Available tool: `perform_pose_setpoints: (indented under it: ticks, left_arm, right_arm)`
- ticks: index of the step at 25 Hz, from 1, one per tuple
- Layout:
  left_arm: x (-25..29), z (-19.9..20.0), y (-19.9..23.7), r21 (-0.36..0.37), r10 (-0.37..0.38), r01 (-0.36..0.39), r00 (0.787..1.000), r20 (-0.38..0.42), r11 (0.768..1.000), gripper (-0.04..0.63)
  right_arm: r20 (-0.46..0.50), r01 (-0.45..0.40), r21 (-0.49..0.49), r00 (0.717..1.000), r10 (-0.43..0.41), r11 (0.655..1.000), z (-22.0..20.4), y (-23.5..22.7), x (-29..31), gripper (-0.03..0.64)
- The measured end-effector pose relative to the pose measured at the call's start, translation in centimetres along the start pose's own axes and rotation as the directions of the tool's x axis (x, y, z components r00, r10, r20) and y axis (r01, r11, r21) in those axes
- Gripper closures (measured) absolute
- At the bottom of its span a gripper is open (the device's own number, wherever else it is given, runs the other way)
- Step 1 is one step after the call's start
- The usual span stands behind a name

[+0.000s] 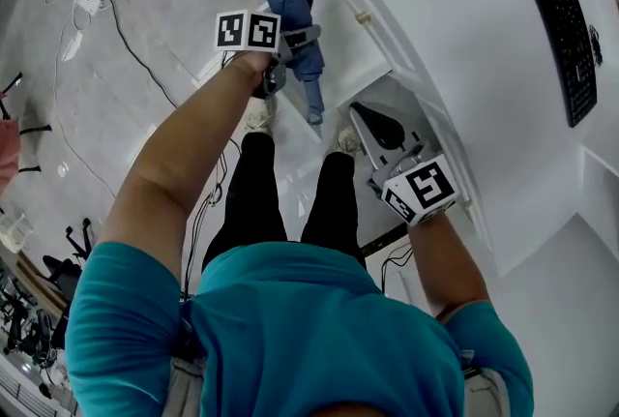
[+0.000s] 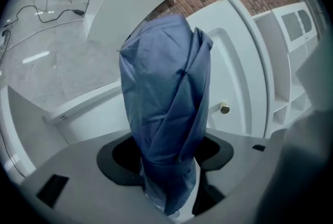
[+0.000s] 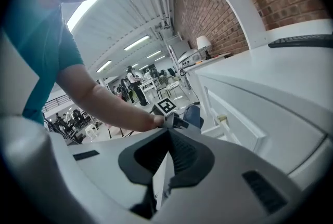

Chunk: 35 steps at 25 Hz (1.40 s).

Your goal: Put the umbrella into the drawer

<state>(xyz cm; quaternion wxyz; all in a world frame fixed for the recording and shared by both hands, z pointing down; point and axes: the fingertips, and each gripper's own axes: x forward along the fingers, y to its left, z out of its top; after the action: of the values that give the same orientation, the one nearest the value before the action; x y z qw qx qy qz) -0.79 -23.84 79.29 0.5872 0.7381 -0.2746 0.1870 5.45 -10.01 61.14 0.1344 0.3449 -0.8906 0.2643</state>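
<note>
Between the jaws of the left tool point(image 2: 166, 168), blue umbrella point(image 2: 164, 103) clamped mid-length, right tool point(image 3: 167, 140) pinching a white panel point(image 3: 161, 184)

The umbrella point(image 2: 166, 98) is soft blue cloth, matt with a faint sheen along its creased folds. It is clamped in the left tool point(image 2: 167, 158), which has a smooth matt grey plastic shell and dull black pads. The right tool point(image 3: 165, 158) has the same grey plastic, and its ribbed, rubbery black pads are closed on a smooth white painted board of the drawer point(image 1: 418, 105). The knob point(image 2: 225, 109) is shiny brass-coloured metal, the worktop point(image 1: 464, 9) smooth satin white under a matt black plastic keyboard point(image 1: 561, 18), the floor point(image 1: 193, 9) glossy pale stone tile mirroring the lights, and the wall point(image 3: 208, 4) rough red brick.
</note>
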Motion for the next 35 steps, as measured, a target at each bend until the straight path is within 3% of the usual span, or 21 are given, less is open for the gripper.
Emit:
perform_pose_setpoints:
  ticks: [8, 22, 35]
  left_arm:
    - [5.1, -0.7, 3.8, 0.132, 0.12, -0.098, 0.978, -0.173, 0.986, 0.313]
    - [11.7, -4.6, 9.8, 0.091, 0.194, -0.176, 0.942, -0.273, 0.98, 0.313]
    - [13.6, -6.8, 12.8, 0.051, 0.26, -0.258, 0.913, -0.315, 0.965, 0.308]
  right_arm:
    - [-0.025, -0.012, 0.039, 1.0, 0.013, 0.999, -4.1, -0.6, 1.4, 0.594]
    - [-0.08, -0.029, 0.04, 0.996, 0.032, 0.999, -8.3, -1.7, 3.4, 0.594]
    - [-0.129, -0.056, 0.071, 0.989, 0.065, 0.996, -9.7, -1.8, 3.7, 0.594]
